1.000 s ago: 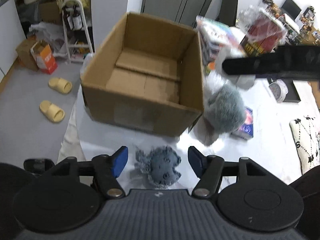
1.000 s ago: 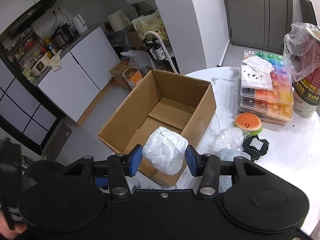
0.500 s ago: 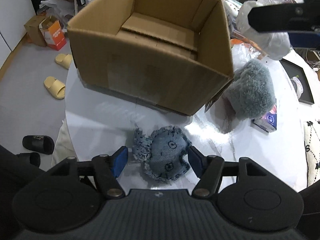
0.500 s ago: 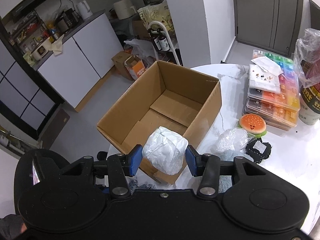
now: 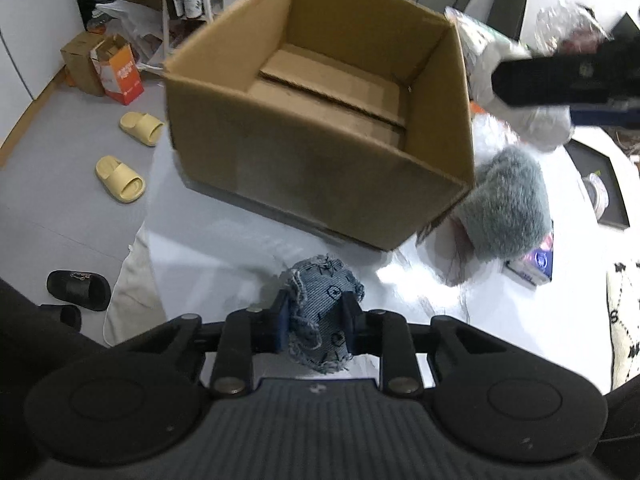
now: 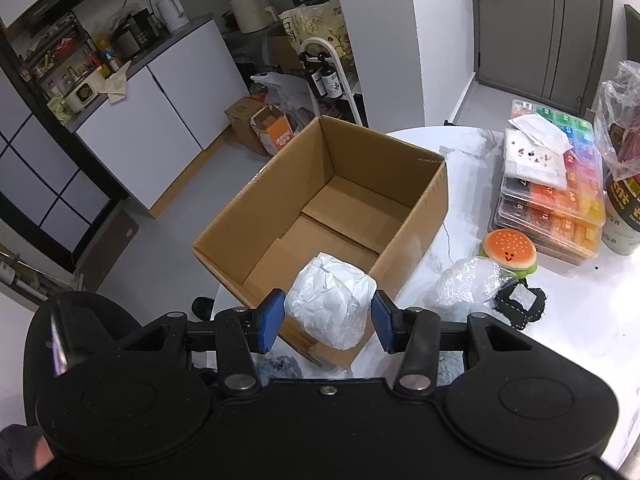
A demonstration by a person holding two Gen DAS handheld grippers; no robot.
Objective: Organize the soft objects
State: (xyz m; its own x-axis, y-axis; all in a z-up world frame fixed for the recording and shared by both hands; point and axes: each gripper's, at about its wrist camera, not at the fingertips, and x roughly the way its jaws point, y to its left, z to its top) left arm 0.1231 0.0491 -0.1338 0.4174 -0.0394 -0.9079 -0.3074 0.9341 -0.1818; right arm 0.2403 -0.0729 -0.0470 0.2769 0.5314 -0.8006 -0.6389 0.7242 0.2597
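Observation:
A blue denim soft toy (image 5: 320, 300) sits on the white table in front of the open cardboard box (image 5: 300, 168). My left gripper (image 5: 316, 314) is closing its jaws on it; both pads press into the denim and bunch it up. My right gripper (image 6: 330, 320) is shut on a white crumpled soft bundle (image 6: 330, 304) and hovers over the near corner of the box (image 6: 416, 232), whose inside is bare. In the left wrist view the right gripper (image 5: 560, 80) appears as a dark bar with the bundle (image 5: 536, 124) under it. A grey fluffy toy (image 5: 506, 208) lies right of the box.
A burger plush (image 6: 510, 248), a clear plastic bag (image 6: 468, 284) and a black patch (image 6: 520, 304) lie right of the box. Stacked bead organisers (image 6: 552, 200) and a wrapped cup (image 6: 624, 208) stand behind. Slippers (image 5: 120, 178) and small cartons lie on the floor at left.
The left gripper sank onto the denim toy and its jaws came together on it, squeezing it upright. The right gripper kept its hold on the white bundle and barely moved.

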